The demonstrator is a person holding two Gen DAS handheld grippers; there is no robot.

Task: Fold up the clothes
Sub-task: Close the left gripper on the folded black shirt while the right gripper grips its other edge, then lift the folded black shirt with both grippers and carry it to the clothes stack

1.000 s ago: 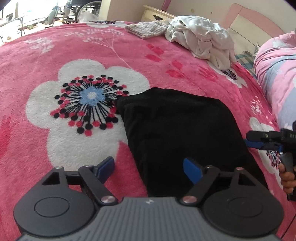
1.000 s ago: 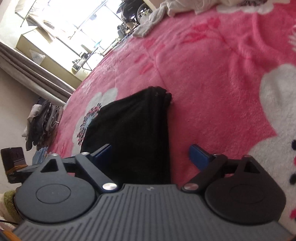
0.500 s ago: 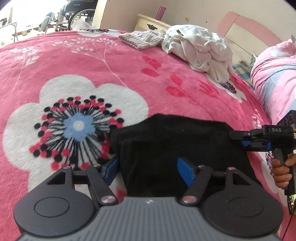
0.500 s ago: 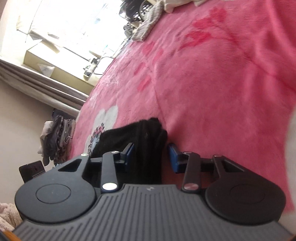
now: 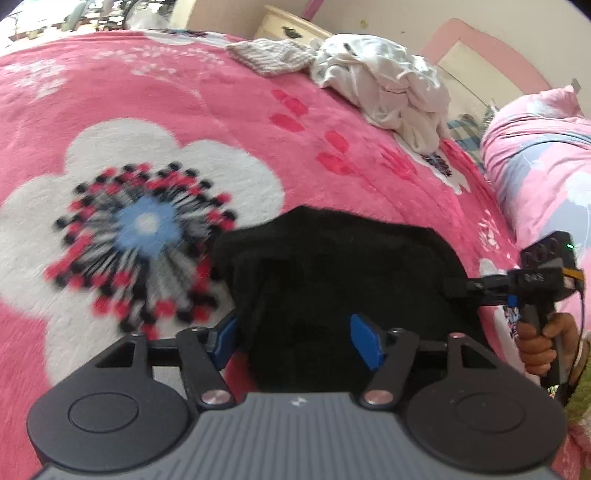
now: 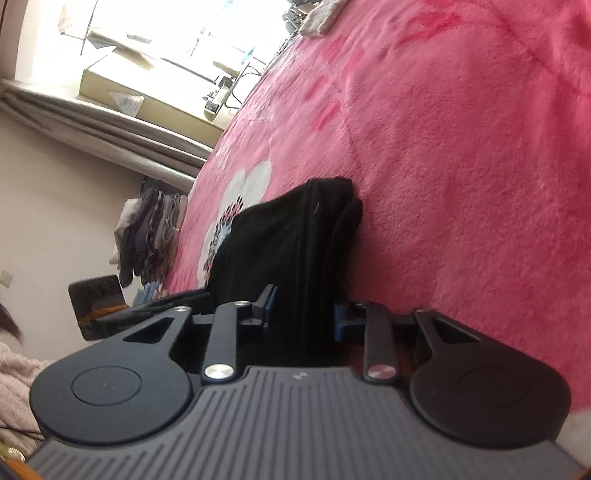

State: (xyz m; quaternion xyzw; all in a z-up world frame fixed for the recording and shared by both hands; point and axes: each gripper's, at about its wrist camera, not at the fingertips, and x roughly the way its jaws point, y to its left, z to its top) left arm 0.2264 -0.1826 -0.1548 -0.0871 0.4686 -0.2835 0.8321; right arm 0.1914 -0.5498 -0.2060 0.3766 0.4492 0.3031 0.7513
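Closing on the black garment's (image 6: 295, 251) lower-centre edge, right gripper (image 6: 301, 314) may pinch partial layers; left gripper (image 5: 295, 338) straddles it, unclamped.

A pink floral blanket (image 5: 229, 110) fills the frame — a cream nightstand (image 5: 291, 29) at top centre, a pink quilt (image 5: 543, 155) at right.

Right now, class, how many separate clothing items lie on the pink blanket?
3: a black garment nearest, a crumpled white garment far right, a checked cloth beside it. Others may be hidden.
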